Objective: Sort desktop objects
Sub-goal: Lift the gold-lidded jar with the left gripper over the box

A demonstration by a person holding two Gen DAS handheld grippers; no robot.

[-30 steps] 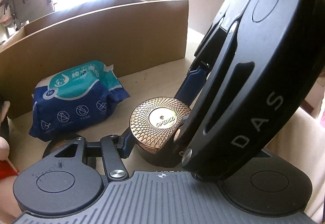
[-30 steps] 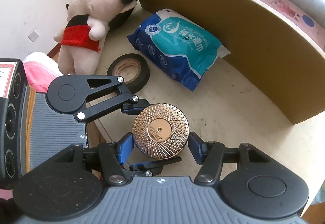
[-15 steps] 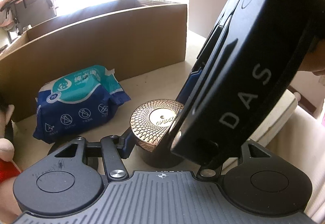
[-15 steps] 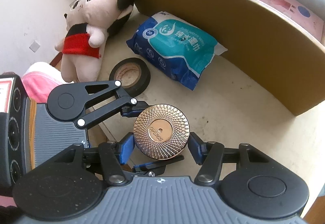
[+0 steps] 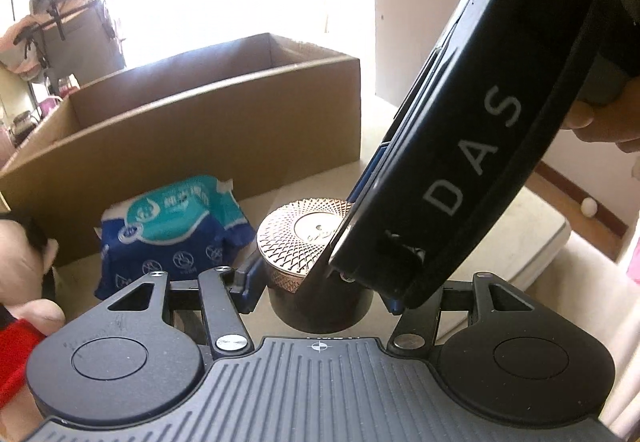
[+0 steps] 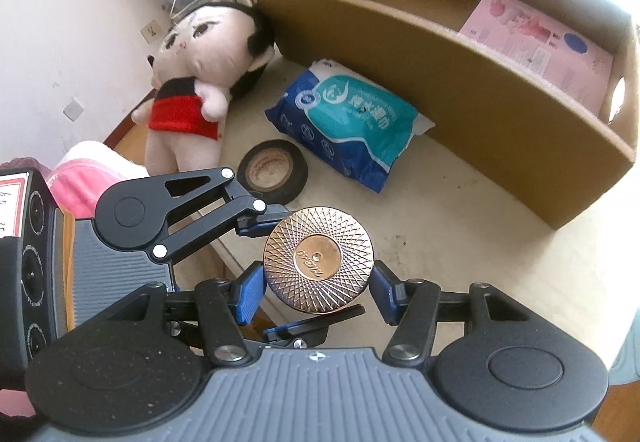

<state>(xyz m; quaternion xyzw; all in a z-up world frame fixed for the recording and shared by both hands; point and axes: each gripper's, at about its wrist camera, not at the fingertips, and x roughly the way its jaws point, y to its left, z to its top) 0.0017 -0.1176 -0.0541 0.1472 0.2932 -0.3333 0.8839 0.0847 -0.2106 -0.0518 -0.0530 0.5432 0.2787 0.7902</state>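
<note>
Left gripper (image 5: pixel 320 290) clamped on the black jar (image 5: pixel 320 306), gold lid (image 6: pixel 319 259), above the surface (image 6: pixel 460 242) edge. Right gripper (image 6: pixel 319 292) jaws apart, flanking the lid. Risk: the grippers collide, knocking the jar loose short of the cardboard box (image 6: pixel 440 81).

Right wrist view: jar (image 6: pixel 319 266) at centre bottom on table (image 6: pixel 460 226). Tape (image 6: pixel 273 170) at 11 o'clock of jar; wipes pack (image 6: pixel 348 121) at 12, just right of tape; doll (image 6: pixel 200 81) at 10–11. Box (image 6: pixel 440 89) behind wipes pack at 1–2; booklet (image 6: pixel 536 37) inside it.
</note>
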